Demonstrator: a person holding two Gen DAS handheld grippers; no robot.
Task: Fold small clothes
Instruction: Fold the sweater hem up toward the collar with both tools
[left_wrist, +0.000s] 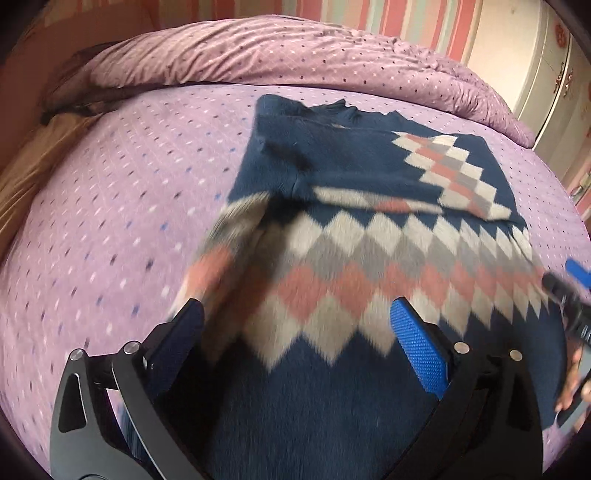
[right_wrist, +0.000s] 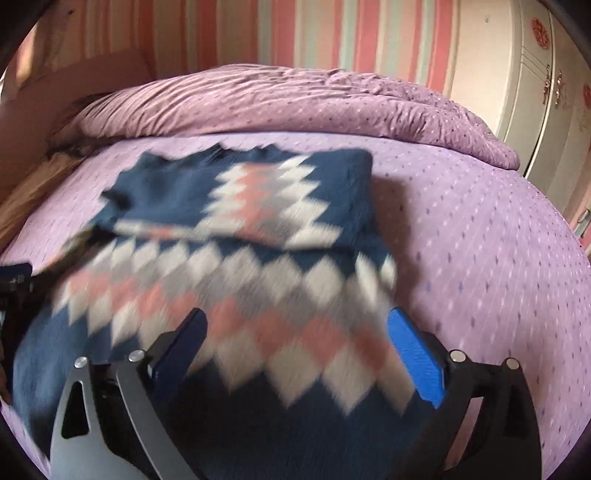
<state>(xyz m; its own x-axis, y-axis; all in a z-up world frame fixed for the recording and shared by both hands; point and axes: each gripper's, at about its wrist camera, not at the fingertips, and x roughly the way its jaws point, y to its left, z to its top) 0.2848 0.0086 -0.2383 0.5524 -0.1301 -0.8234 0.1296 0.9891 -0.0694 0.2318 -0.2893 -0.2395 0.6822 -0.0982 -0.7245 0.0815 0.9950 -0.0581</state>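
A navy sweater (left_wrist: 332, 170) with white, grey and pink diamonds lies on the purple dotted bed sheet (left_wrist: 110, 221). One patterned sleeve is folded across its chest. Its near left edge (left_wrist: 221, 254) is blurred. My left gripper (left_wrist: 297, 310) hangs open over the sweater's lower half, with nothing between its blue pads (left_wrist: 417, 350). My right gripper (right_wrist: 297, 317) is also open above the same sweater (right_wrist: 258, 280), its fingers apart from the cloth. At the right rim of the left wrist view the right gripper (left_wrist: 569, 295) shows with a hand (left_wrist: 570, 384) below it. The left gripper (right_wrist: 14, 284) shows at the left rim of the right wrist view.
A crumpled purple duvet (left_wrist: 295, 51) is heaped along the far side of the bed. A white wardrobe (right_wrist: 524, 92) stands at the right, a striped wall (right_wrist: 295, 33) behind. Brown bedding (left_wrist: 26, 173) lies at the left edge.
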